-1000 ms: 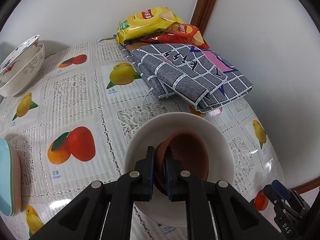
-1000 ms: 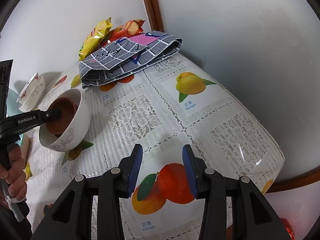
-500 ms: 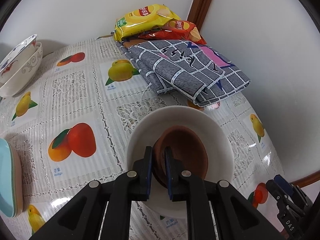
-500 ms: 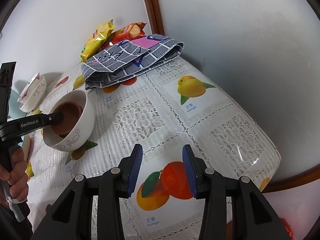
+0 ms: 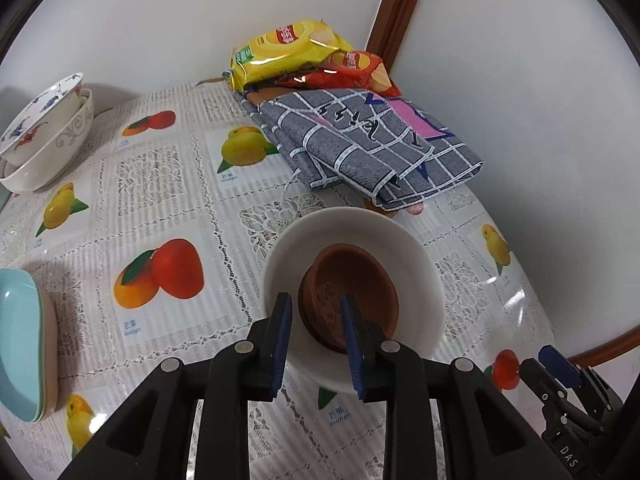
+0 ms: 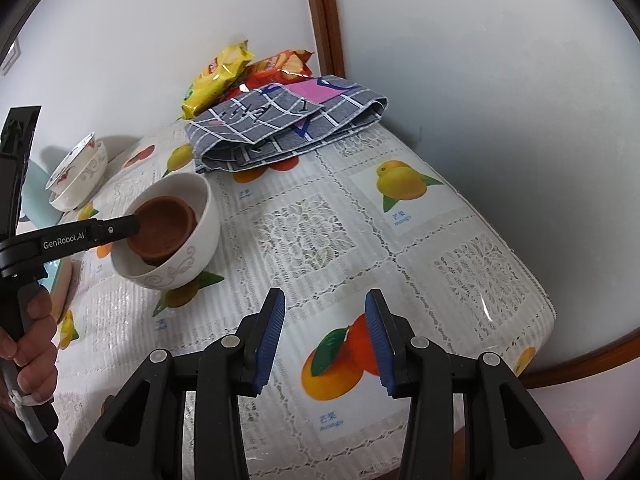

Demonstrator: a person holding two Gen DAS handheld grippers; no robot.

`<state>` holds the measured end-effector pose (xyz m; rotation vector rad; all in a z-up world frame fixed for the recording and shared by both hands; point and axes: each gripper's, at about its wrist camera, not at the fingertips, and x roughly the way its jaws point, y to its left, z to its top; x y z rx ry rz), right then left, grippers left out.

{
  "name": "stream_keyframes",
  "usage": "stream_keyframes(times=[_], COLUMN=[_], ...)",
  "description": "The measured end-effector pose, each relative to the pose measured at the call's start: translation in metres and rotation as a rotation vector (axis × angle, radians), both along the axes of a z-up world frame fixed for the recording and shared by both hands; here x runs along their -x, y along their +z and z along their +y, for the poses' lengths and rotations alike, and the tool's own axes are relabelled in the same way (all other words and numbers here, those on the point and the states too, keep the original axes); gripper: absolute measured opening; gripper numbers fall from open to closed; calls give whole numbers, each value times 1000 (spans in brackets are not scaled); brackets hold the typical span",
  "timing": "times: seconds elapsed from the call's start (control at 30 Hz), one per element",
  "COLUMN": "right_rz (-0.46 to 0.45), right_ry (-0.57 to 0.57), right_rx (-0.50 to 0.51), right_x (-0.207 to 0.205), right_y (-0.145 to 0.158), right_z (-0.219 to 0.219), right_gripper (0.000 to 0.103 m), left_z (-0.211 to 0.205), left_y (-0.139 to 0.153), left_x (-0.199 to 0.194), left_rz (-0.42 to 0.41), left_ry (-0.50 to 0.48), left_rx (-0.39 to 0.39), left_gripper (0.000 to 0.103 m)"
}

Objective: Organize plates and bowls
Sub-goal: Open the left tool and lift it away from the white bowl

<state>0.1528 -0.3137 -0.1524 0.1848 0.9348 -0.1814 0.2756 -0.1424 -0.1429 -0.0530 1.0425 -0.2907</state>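
A small brown clay bowl (image 5: 360,280) sits nested inside a white bowl (image 5: 404,248) on the fruit-print tablecloth. My left gripper (image 5: 316,328) straddles the brown bowl's near rim, one finger outside it and one inside. Its jaws are opening and the pads stand off the rim. In the right wrist view the same white bowl (image 6: 192,252) holds the brown bowl (image 6: 164,220), with the left gripper's fingers (image 6: 120,228) at its rim. My right gripper (image 6: 325,332) hangs open and empty over an orange print near the table's edge.
Two stacked patterned bowls (image 5: 44,148) stand at the far left by the wall. Light blue plates (image 5: 20,340) lie stacked at the left edge. A folded grey checked cloth (image 5: 368,148) and snack bags (image 5: 288,52) fill the back corner. A hand (image 6: 28,344) holds the left gripper's handle.
The left jaws, shut on the brown bowl's rim before, have spread and let it go. Both grippers have drawn back and up a little.
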Motion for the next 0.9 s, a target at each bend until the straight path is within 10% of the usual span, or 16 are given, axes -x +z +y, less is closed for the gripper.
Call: stream_keyframes(times=[0.9], right_rz=[-87], right_ry=[-5], right_rx=[92], right_x=[49], right_y=[66], right_z=[106], right_gripper=[75], left_z=[107], left_y=[72], left_x=[92], left_rz=[-183], left_ry=[34], left_rx=[-28], left_gripper=[65])
